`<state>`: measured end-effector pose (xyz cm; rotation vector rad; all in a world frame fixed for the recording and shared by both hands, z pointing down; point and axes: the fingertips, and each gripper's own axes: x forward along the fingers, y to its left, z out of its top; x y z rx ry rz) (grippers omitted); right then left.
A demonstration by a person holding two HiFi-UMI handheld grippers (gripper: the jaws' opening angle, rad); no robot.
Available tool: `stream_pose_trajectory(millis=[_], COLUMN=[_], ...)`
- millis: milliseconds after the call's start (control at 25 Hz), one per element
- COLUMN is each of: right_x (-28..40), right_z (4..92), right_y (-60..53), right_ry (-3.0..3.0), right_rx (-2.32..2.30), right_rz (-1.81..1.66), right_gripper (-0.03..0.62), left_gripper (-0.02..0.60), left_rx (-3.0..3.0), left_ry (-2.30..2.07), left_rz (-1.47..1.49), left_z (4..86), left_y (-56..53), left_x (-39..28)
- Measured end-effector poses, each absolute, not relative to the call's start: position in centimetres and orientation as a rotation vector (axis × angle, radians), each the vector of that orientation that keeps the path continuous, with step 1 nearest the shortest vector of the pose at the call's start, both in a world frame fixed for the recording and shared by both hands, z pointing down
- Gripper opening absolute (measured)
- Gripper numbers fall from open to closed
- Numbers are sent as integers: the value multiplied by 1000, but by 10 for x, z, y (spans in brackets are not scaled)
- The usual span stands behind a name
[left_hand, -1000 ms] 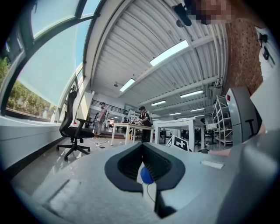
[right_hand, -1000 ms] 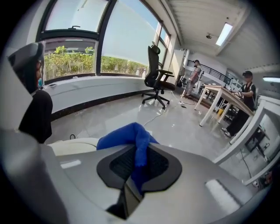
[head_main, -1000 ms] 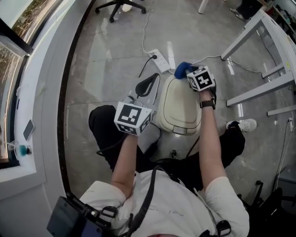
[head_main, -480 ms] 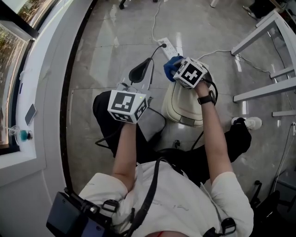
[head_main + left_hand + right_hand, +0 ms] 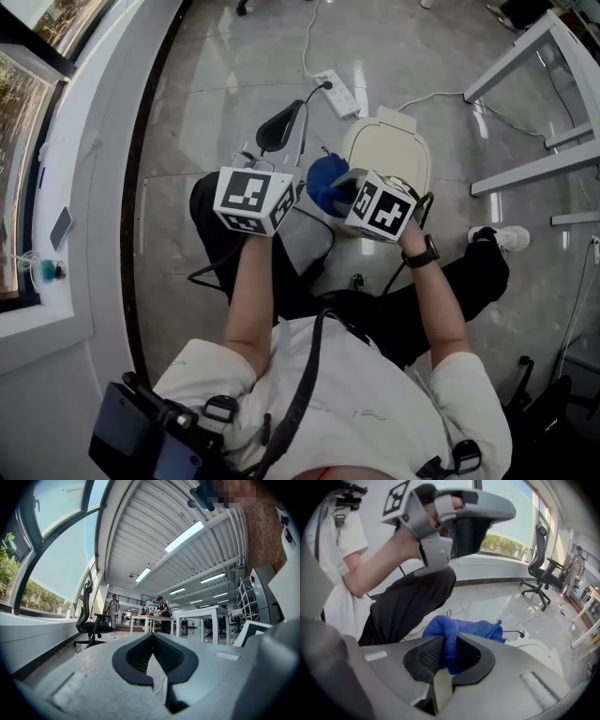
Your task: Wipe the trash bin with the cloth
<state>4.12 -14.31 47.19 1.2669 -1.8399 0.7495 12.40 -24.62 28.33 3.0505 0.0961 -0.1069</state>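
Note:
The cream trash bin [image 5: 386, 152] stands on the floor in front of the seated person's knees, lid down; its edge also shows in the right gripper view [image 5: 536, 652]. My right gripper [image 5: 332, 191] is shut on a blue cloth [image 5: 322, 178], held in the air off the bin's left side. In the right gripper view the cloth [image 5: 465, 628] bunches between the jaws of that gripper [image 5: 447, 651]. My left gripper [image 5: 284, 129] hovers just left of the cloth, jaws together and empty. Its own view shows it [image 5: 153, 640] pointing across the room.
A white power strip [image 5: 337, 92] with cables lies on the floor beyond the bin. White table legs [image 5: 534, 94] stand at the right. A window ledge [image 5: 70, 216] runs along the left. An office chair [image 5: 541, 581] and people at tables [image 5: 162, 616] are farther off.
My right gripper has carried the blue cloth from the bin's far edge back and to the left, off the lid, until it hangs beside the left gripper. The left gripper has hardly moved.

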Motion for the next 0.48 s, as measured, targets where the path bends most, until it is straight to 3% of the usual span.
stream_pose_trajectory(millis=[240,480], right_x=[-5,17], right_z=[463,462], right_y=[-68,14], right_ry=[-2020,-2032], right_rx=[1262,1404], right_rz=[831,964], right_gripper=[37,37], left_gripper=[2,2], left_rx=[3031,3013], left_ry=[168,256], left_rz=[-93,-93], left_z=[292,297], left_y=[-216,-176], left_x=[130,144])
